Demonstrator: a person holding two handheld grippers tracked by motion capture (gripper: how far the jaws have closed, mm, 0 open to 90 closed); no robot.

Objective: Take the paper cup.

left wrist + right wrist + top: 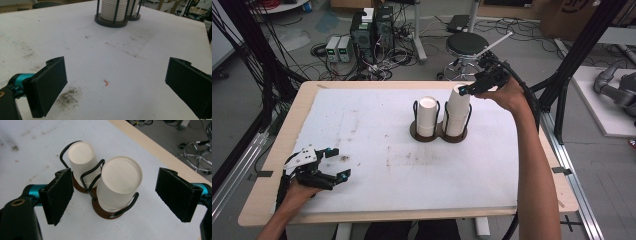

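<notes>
Your right gripper (463, 90) hangs over the taller stack of paper cups (457, 114), jaws spread wide and clamped on nothing; seen from above it sits at the stack's top edge, but whether a pad touches the cup you cannot tell from there. The right gripper view settles part of it: the right gripper (113, 195) has its two black pads standing well to either side of the taller stack (119, 185), with open gaps on both sides, the cups upside down with their flat bottoms up. That view also shows the black wire loops of the cup holder (105, 210) rising around each stack, and the shorter stack (82, 160) just beside the taller one, both on a brown double base. The high view places the holder (437, 135) at the far middle of the white table mat (377, 150), the shorter stack (427, 116) to its left. Your left gripper (334, 164) rests near the front left corner, well apart from the cups, jaws apart and empty. The left gripper view shows what the others miss: a small orange fleck (106, 83) and a dark smudge (68, 98) on the mat between the left gripper's (116, 85) jaws, and the holder's base (111, 21) far ahead. Beyond the table stand a round stool (466, 45), computer boxes (372, 32) and loose cables on the floor.
</notes>
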